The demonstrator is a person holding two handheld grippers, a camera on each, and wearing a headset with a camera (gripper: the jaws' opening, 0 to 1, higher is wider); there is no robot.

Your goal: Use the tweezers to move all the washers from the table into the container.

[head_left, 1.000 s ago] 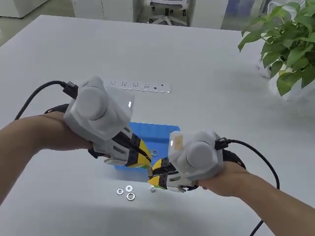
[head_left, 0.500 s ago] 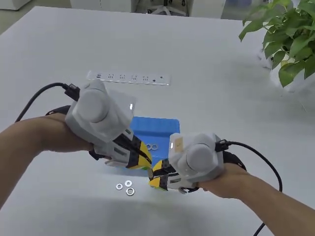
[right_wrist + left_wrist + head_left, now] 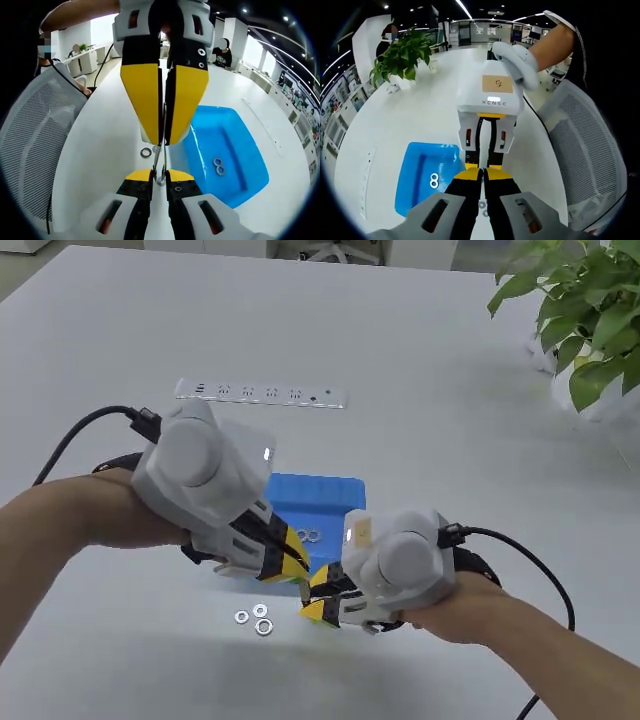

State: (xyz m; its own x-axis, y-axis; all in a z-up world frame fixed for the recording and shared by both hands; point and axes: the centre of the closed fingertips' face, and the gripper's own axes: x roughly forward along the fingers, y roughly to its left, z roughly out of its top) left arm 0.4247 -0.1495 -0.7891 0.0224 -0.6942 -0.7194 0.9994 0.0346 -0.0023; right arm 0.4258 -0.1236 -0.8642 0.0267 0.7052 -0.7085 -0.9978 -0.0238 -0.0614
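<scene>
Pinching tweezers (image 3: 159, 161) | left tool (image 3: 482, 176), right tool (image 3: 160, 176) both narrow on them | three washers (image 3: 257, 619) just beside container (image 3: 335, 495)

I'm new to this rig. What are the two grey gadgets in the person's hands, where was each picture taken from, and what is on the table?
There is no robot arm here. A person holds a two-jaw gripper in each hand: the left gripper and the right gripper. The head view comes from a headset camera looking down at the white table. Each round picture comes from a camera riding on one gripper and looking along its own jaws, so it sees the other gripper facing it. On the table are a blue container with two washers inside, three loose washers beside it, a power strip and a plant. Thin metal tweezers run between the two grippers, and both pairs of yellow-tipped jaws look closed on them.
</scene>
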